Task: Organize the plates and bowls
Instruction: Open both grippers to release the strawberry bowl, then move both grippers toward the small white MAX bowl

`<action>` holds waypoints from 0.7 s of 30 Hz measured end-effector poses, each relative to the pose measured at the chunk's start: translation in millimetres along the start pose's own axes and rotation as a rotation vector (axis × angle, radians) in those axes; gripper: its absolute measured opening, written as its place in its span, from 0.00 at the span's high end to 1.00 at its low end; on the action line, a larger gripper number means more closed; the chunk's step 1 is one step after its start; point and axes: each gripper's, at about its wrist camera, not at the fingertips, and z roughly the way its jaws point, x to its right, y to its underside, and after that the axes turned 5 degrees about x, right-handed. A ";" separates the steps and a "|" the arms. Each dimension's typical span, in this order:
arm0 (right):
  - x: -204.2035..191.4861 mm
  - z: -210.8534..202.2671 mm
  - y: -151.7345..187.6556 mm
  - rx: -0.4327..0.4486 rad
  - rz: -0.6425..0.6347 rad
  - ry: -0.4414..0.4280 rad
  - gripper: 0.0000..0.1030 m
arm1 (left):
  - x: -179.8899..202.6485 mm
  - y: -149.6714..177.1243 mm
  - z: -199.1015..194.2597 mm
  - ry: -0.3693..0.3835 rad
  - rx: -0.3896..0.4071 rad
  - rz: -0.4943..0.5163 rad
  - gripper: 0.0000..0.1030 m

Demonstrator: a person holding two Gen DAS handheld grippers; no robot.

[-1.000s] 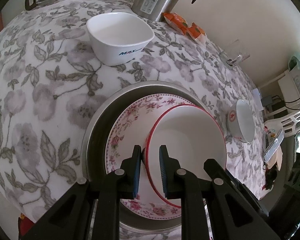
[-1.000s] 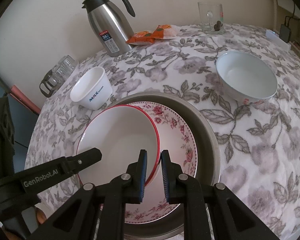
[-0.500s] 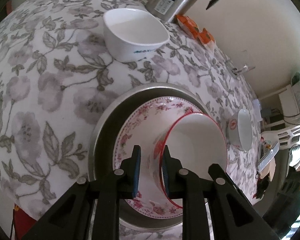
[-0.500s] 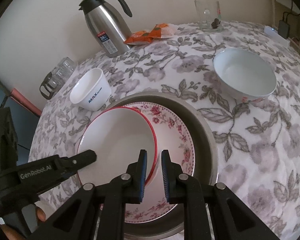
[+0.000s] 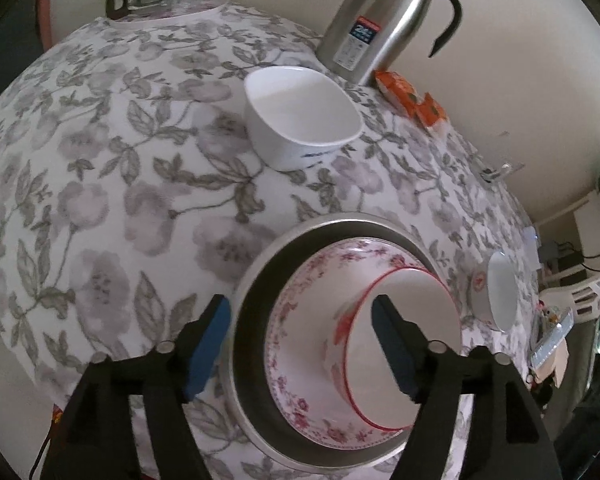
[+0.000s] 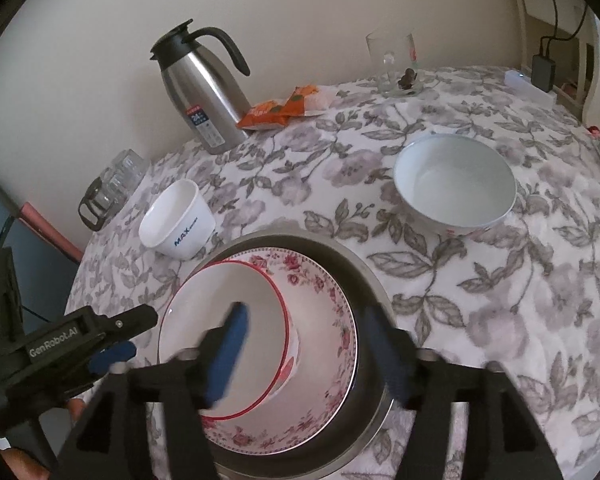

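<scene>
The left gripper point(image 5: 300, 316) has its jaws spreading apart; the blue pads stand clear on either side of the stack, the left pad over the cloth just outside the metal basin's point(image 5: 252, 280) rim, the right pad in front of the red-rimmed bowl's point(image 5: 412, 320) hollow, and neither presses on anything. The right gripper point(image 6: 304, 344) is opening too, its pads blurred; one hangs over the red-rimmed bowl point(image 6: 220, 320), the other over the basin's point(image 6: 364, 276) far edge, with nothing pinched between them. Both are released.

The red-rimmed bowl sits nested in the floral-patterned bowl point(image 5: 300, 344), which in turn sits in the basin, close under both grippers at the near edge of the surface point(image 5: 100, 200). The red-rimmed bowl lies off-centre, tipped against one side of the floral one.

Two bowls stand loose on the cloth. The small white bowl point(image 6: 176, 220) with blue lettering lies just beyond the basin on the left gripper's side, toward the steel flask point(image 6: 204, 96). The wider pale bowl point(image 6: 454, 192) lies beyond the basin on the right gripper's side, apart from the stack. Judging by that, the left gripper is the nearer one for the small white bowl and the right for the wide one; the wide one looks likelier to fit the nest next. Each would need a grip on the rim, reaching forward and away from the stack.
</scene>
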 end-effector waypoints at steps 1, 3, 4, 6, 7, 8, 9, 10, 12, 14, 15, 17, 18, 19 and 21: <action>-0.2 0.0 -0.1 0.001 -0.002 -0.005 0.32 | -1.3 -0.2 -0.6 -0.009 0.007 -0.003 0.21; -0.4 0.1 0.4 0.007 -0.004 0.003 0.25 | -4.6 -1.3 -2.3 -0.033 0.024 -0.009 0.19; 0.1 0.1 0.3 0.008 -0.004 0.009 0.22 | -6.1 -2.0 -2.7 -0.044 0.033 -0.012 0.17; 2.2 -0.3 0.1 0.010 0.003 0.010 0.19 | -10.0 -3.9 -5.0 -0.066 0.055 -0.021 0.12; 3.2 -0.5 -0.2 0.012 0.007 0.011 0.17 | -12.0 -5.4 -6.5 -0.077 0.068 -0.026 0.10; 4.3 -0.7 -0.4 0.015 0.009 0.015 0.14 | -13.8 -7.2 -7.7 -0.083 0.081 -0.029 0.10; 5.0 -0.7 -0.6 0.017 0.010 0.021 0.11 | -15.2 -9.0 -9.5 -0.091 0.097 -0.031 0.10; 5.6 -0.6 -0.8 0.018 0.009 0.029 0.04 | -16.3 -10.8 -11.1 -0.101 0.110 -0.030 0.09; 5.6 -0.9 -1.1 0.025 0.004 0.039 0.00 | -18.1 -14.4 -13.6 -0.125 0.135 -0.024 0.09; 4.9 -1.3 -1.5 0.029 -0.006 0.045 0.00 | -19.5 -17.4 -14.2 -0.134 0.143 -0.024 0.09; 4.2 -1.9 -1.9 0.034 -0.011 0.049 0.00 | -20.6 -19.2 -14.1 -0.134 0.144 -0.027 0.08; 1.7 -3.9 -2.7 0.046 -0.027 0.058 0.00 | -22.4 -22.9 -13.9 -0.133 0.148 -0.036 0.06; -0.3 -5.1 -3.1 0.055 -0.038 0.062 0.00 | -23.2 -25.3 -14.6 -0.132 0.154 -0.038 0.05; -2.3 -6.5 -3.5 0.063 -0.047 0.066 0.00 | -23.5 -28.1 -15.6 -0.133 0.163 -0.040 0.05; -6.5 -9.9 -4.6 0.084 -0.067 0.074 0.00 | -24.0 -34.7 -17.9 -0.137 0.182 -0.042 0.04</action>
